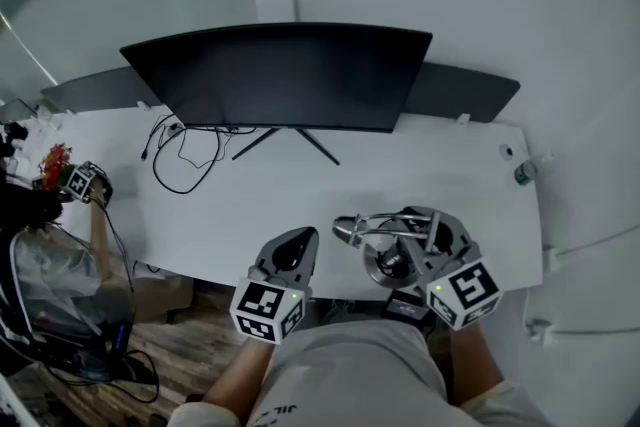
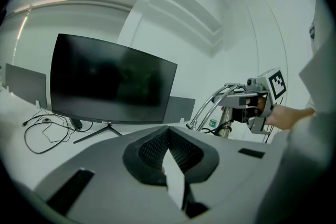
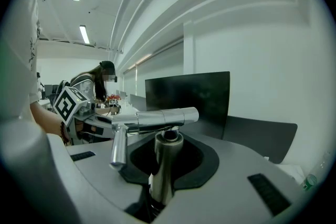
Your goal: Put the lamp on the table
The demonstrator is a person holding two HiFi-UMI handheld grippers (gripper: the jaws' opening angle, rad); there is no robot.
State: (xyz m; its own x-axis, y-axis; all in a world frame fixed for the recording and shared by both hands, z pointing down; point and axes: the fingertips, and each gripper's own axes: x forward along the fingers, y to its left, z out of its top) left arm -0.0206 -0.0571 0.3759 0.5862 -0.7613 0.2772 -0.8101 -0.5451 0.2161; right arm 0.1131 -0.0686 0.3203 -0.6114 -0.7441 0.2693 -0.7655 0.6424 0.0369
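Left hand-held gripper (image 2: 168, 132) closed, empty; right hand-held gripper (image 3: 166, 150) clamps the half-hidden lamp (image 3: 160, 117).

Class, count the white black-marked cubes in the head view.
3: a cube on the left gripper, another on the right gripper, a third by the table's left end; more may be hidden.

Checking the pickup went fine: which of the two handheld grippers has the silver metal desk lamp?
The right gripper, its fingers clamped on the upright post of the silver metal desk lamp; the left gripper is shut on nothing.
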